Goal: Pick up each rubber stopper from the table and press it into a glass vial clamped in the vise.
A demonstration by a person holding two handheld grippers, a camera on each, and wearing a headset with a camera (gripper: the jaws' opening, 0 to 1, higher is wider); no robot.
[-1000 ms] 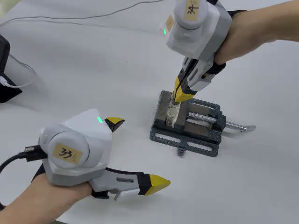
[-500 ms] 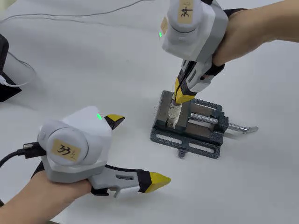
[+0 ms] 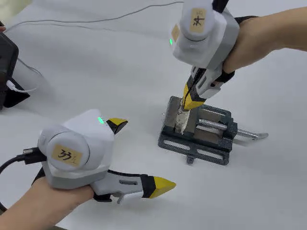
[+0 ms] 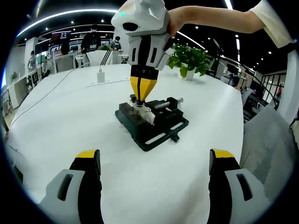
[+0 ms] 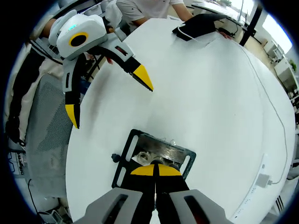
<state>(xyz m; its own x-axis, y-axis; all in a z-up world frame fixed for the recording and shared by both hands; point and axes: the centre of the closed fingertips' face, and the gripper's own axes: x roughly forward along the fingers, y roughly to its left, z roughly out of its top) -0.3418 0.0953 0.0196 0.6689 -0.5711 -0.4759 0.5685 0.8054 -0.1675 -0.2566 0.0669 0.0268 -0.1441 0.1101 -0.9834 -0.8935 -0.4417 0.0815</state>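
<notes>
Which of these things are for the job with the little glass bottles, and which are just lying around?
For the job:
- vise
- glass vials clamped in it
- right claw, shut, tip down on the vials
- left claw, open, holding nothing

Just lying about:
- black box
- white cable
- potted plant

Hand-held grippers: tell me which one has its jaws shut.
The right hand-held gripper, pointing down over the vise: its yellow tips meet. The left hand-held gripper has its jaws wide apart.
</notes>
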